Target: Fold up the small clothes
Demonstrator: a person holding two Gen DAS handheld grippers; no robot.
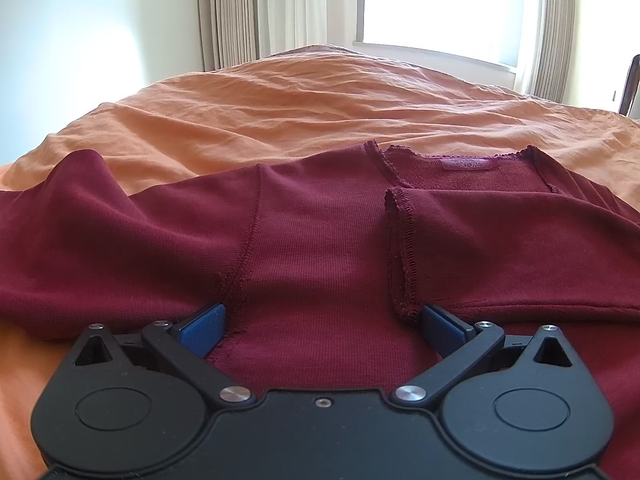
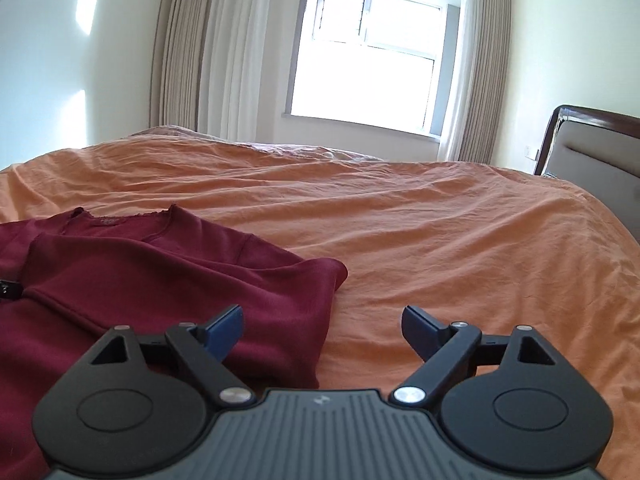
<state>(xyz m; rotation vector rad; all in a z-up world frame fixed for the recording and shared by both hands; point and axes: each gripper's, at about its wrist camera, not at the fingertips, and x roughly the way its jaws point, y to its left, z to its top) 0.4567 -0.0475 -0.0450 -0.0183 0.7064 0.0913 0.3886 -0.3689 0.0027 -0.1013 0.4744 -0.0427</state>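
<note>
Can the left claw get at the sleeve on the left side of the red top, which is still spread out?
Probably yes. The left claw is open over the red top, and the unfolded sleeve lies just to its left on the bedspread, with nothing on it.

Orange bedspread [image 2: 400, 220]; bright window [image 2: 360, 72]; beige curtains [image 2: 192, 48].

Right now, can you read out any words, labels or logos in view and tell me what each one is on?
Neck label inside the collar of the dark red top: lettering there, too blurred to read in either view.
Small pale logo mark on the ribbed grey body of the right gripper: a symbol, not readable as text.
Nothing else bears writing.
</note>
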